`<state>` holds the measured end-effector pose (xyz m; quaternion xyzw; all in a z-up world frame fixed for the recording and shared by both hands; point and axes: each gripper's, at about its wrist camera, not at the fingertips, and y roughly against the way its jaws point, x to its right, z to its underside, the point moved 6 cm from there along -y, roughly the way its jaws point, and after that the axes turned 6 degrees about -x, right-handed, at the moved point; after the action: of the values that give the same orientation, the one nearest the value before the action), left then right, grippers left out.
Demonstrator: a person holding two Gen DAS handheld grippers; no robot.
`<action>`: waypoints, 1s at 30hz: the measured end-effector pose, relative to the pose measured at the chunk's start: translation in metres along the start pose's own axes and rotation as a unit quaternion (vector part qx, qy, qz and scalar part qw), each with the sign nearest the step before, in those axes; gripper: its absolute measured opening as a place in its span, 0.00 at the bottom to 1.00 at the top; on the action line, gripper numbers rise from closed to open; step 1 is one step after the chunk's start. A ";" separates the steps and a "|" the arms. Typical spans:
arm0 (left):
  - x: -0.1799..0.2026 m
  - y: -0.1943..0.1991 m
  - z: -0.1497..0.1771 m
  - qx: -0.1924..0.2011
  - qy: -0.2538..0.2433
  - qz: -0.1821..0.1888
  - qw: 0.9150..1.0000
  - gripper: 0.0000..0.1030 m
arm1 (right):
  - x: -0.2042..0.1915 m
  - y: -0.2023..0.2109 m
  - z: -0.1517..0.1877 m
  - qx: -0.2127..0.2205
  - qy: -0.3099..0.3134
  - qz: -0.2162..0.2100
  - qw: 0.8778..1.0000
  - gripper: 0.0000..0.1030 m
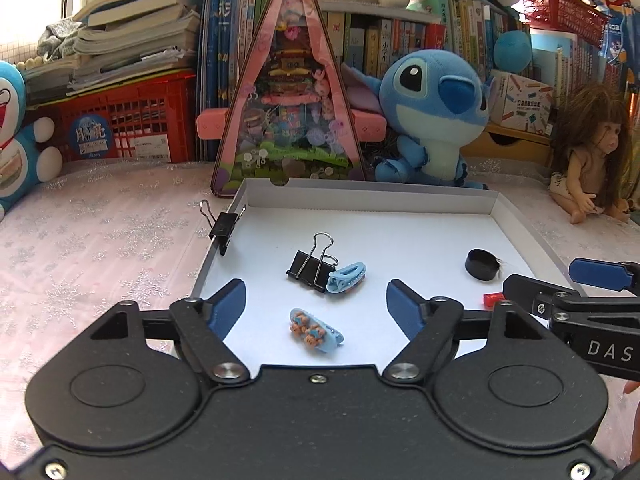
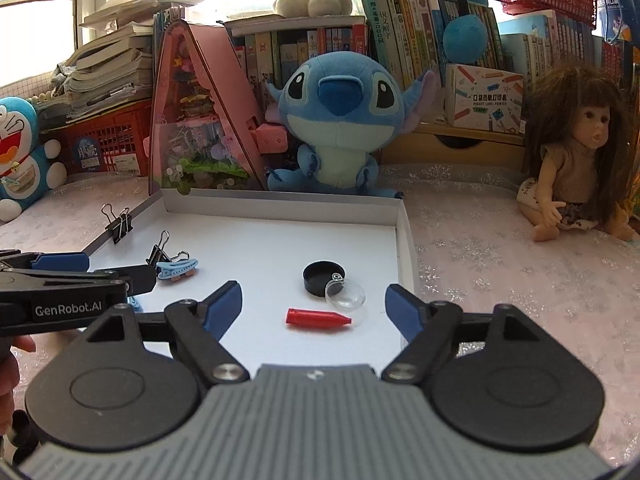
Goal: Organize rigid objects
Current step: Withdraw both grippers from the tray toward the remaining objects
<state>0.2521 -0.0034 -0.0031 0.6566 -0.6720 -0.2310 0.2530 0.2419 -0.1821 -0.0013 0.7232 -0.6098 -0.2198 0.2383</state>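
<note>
While both grippers hang spread and empty, the small parts lie loose in the white tray (image 2: 404,232).
Red crayon (image 2: 318,317) lies flat near the tray's front edge, long axis across the tray, tip toward its right wall; black cap (image 2: 323,277) and clear dome (image 2: 345,296) just behind it, touching each other. Blue bear hair clip (image 1: 316,330) lies front-left in the tray, long axis diagonal. Right gripper (image 2: 316,308) brackets the crayon without contact; left gripper (image 1: 316,308) brackets the bear clip, pads off it.
</note>
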 end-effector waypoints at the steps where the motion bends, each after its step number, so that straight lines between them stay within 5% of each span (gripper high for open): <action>1: 0.000 0.004 0.001 0.003 -0.001 0.003 1.000 0.77 | 0.000 0.003 0.001 0.002 0.001 0.000 1.000 0.86; 30: -0.009 0.085 0.066 0.032 -0.040 0.053 0.997 0.85 | -0.009 0.068 0.053 0.020 0.030 -0.024 0.999 0.99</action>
<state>0.1447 0.0072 0.0009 0.6178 -0.7227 -0.2211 0.2170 0.1558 -0.1870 -0.0012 0.7486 -0.5890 -0.1911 0.2369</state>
